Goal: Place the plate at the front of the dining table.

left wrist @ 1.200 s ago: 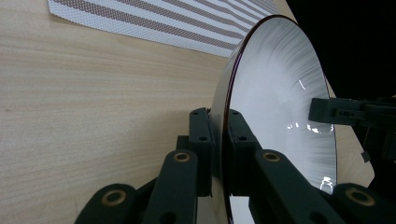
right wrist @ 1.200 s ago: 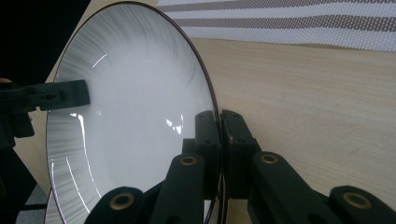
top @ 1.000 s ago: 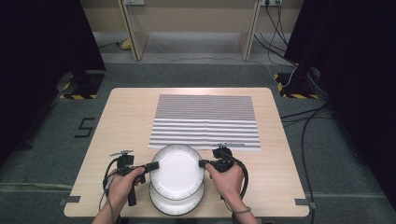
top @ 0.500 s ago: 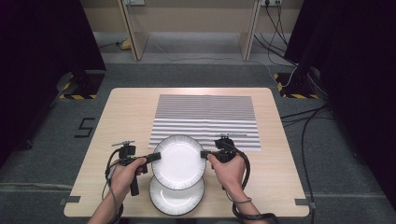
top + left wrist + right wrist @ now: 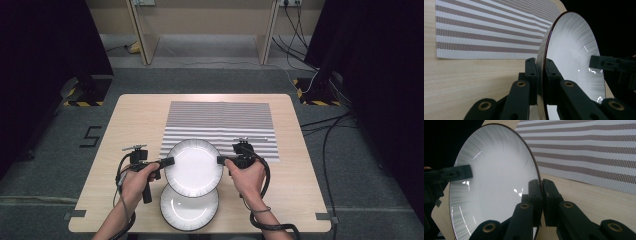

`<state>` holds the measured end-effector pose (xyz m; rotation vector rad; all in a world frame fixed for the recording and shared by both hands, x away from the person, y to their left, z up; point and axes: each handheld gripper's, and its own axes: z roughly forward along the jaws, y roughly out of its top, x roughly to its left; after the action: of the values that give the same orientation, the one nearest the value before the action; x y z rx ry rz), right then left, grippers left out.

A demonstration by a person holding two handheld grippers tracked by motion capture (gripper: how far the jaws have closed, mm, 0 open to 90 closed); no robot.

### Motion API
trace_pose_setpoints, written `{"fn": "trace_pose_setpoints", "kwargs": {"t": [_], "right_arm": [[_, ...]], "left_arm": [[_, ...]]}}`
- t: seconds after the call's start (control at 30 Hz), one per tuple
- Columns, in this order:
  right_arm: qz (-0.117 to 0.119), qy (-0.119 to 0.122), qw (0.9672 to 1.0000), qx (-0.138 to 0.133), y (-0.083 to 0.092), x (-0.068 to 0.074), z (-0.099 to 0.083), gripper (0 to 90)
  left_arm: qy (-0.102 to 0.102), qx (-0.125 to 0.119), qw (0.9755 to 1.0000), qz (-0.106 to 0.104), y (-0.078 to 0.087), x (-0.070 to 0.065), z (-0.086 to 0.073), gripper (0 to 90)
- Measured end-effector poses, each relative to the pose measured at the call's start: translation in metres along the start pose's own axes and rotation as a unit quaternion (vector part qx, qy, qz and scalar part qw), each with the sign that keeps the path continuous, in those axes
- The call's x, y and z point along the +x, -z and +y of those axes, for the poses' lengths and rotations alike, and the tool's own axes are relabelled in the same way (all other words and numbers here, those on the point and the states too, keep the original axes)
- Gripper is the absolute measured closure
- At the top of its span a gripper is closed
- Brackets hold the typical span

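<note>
1. Two white plates with dark rims are at the near edge of the desk (image 5: 125, 120): the upper plate (image 5: 194, 167) is held off the desk, and the lower plate (image 5: 189, 207) lies flat on the wood just beneath it, partly covered by it in the high view.
2. The left claw (image 5: 167, 161) is closed on the left rim of the upper plate; in the left gripper view its two black jaws press the rim from both sides, with the upper plate (image 5: 574, 57) seen almost edge-on.
3. The right claw (image 5: 221, 160) is closed on the opposite rim; in the right gripper view its jaws pinch the edge of the upper plate (image 5: 496, 182) with barely a gap between them.
4. Each gripper view also shows the other claw at the far rim of the plate: the right claw (image 5: 596, 62) and the left claw (image 5: 464, 173).
5. The left hand (image 5: 135, 180) and the right hand (image 5: 247, 177) come in from the bottom of the high view, each wrapped around its tool, with black cable looping at the wrists.
6. A striped mat (image 5: 220, 125) lies on the far half of the desk; the far edge of the upper plate overlaps its near edge in the high view.
7. Grey floor surrounds the desk.
</note>
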<state>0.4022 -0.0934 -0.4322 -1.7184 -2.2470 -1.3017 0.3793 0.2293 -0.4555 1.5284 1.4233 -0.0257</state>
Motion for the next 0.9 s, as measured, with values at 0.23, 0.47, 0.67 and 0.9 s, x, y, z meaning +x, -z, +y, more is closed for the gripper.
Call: {"fn": "trace_pose_setpoints", "kwargs": {"t": [0.23,0.47,0.67,0.9], "right_arm": [[-0.001,0.001,1.0000,-0.007,0.001,0.000,0.009,86.3],[-0.001,-0.001,0.9999,-0.014,0.001,-0.001,0.017,86.3],[-0.003,-0.003,0.9998,-0.020,0.002,-0.003,0.026,86.1],[-0.009,-0.002,0.9995,-0.032,0.002,-0.005,0.032,86.2]], "left_arm": [[0.004,-0.007,1.0000,0.002,-0.002,-0.003,0.008,83.4],[0.005,-0.013,0.9999,0.002,-0.004,-0.004,0.018,83.4],[0.002,-0.019,0.9998,0.004,-0.008,-0.006,0.025,83.4],[-0.001,-0.029,0.9996,-0.004,-0.015,-0.005,0.032,83.4]]}}
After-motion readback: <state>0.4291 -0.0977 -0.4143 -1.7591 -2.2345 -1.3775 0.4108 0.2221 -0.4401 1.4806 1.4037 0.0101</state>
